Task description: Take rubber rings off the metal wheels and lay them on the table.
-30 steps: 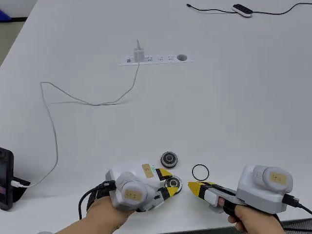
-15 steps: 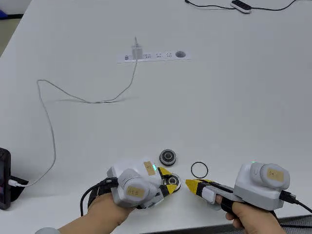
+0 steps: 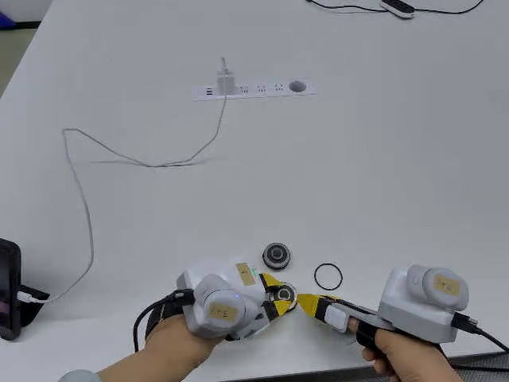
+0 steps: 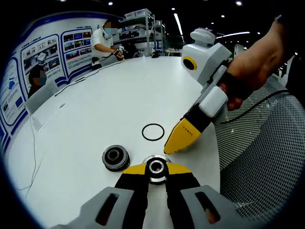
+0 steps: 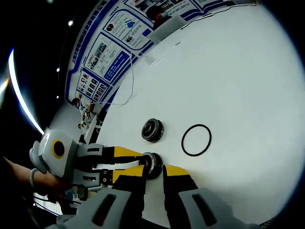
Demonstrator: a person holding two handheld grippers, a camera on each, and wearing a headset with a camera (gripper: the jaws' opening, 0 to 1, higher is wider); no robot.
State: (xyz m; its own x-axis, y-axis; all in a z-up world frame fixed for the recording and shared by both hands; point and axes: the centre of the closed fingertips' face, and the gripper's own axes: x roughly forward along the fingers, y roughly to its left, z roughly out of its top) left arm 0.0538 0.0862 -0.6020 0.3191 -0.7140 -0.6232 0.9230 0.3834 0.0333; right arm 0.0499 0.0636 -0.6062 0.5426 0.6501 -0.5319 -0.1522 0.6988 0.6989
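My left gripper (image 3: 275, 297) (image 4: 156, 170) is shut on a small metal wheel (image 3: 282, 297) (image 4: 156, 167) low over the table near its front edge. My right gripper (image 3: 307, 302) (image 5: 152, 173) points at that wheel (image 5: 152, 164) from the right. Its yellow tips stand a narrow gap apart at the wheel's rim, with nothing clearly gripped. A second wheel (image 3: 276, 255) (image 4: 116, 157) (image 5: 152, 130) lies flat just beyond. A loose black rubber ring (image 3: 328, 277) (image 4: 153, 132) (image 5: 196, 140) lies on the table to the right of it.
A white power strip (image 3: 254, 90) with a plugged charger sits farther back, and its cable (image 3: 79, 191) loops to a phone (image 3: 8, 290) at the left edge. Another cable and adapter (image 3: 395, 6) lie at the far right. A mesh chair (image 4: 257, 157) stands by the table's edge.
My right gripper has moved left, from beside the loose ring up to the wheel in my left gripper. The left gripper has held its place with the wheel.
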